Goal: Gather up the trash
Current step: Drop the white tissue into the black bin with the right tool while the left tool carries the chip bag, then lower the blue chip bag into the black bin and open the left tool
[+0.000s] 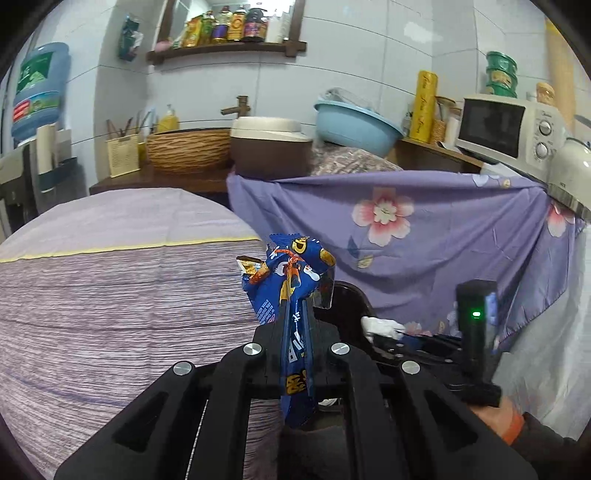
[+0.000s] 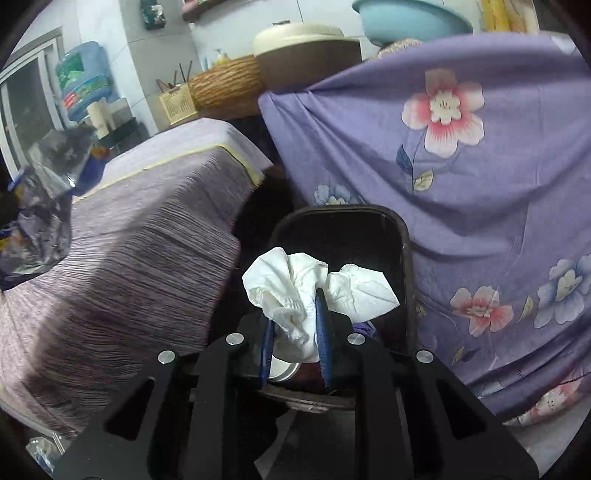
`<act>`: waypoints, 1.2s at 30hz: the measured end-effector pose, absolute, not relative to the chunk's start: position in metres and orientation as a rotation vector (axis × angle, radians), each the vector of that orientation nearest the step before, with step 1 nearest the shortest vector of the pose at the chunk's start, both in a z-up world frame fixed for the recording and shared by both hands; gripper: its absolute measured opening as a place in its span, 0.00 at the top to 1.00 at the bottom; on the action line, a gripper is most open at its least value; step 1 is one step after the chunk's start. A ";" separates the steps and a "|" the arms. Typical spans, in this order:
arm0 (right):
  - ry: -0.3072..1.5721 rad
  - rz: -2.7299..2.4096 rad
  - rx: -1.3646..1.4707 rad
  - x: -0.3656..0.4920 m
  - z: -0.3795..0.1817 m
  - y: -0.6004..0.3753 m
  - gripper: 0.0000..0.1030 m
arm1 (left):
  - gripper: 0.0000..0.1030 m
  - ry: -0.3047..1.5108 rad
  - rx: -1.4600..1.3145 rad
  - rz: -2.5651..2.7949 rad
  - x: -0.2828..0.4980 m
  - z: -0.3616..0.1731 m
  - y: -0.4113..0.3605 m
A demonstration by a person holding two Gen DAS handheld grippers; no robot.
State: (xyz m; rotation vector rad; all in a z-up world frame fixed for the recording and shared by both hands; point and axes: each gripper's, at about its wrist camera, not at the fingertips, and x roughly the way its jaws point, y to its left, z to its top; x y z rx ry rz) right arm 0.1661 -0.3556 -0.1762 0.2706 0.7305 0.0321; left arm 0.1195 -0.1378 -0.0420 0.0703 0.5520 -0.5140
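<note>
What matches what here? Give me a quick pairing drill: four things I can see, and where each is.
Things:
1. wrapper
2. tissue
3. basin
4. bin

Places:
A. below the right tongs
B. in the left tongs
C. on the far counter, tilted
D. in the right tongs

Pairs: 1-B, 2-D, 3-C, 4-A

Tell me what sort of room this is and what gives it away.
Most likely a home kitchen. A microwave sits on the counter, bottles of oil and sauce line a wall shelf, and a knife block stands beside a wicker basket. A blue washing basin fits too.
</note>
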 end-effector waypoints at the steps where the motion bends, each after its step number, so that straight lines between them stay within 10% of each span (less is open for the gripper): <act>1: 0.740 0.035 0.276 0.171 -0.182 -0.357 0.78 | 0.93 0.554 0.080 -0.527 0.119 -0.044 -0.144; 7: 0.771 0.019 0.286 0.189 -0.204 -0.363 0.51 | 0.93 0.583 0.117 -0.573 0.119 -0.057 -0.167; 36: 0.665 -0.204 0.323 0.096 -0.153 -0.431 0.22 | 0.93 0.759 0.272 -0.683 0.180 -0.144 -0.270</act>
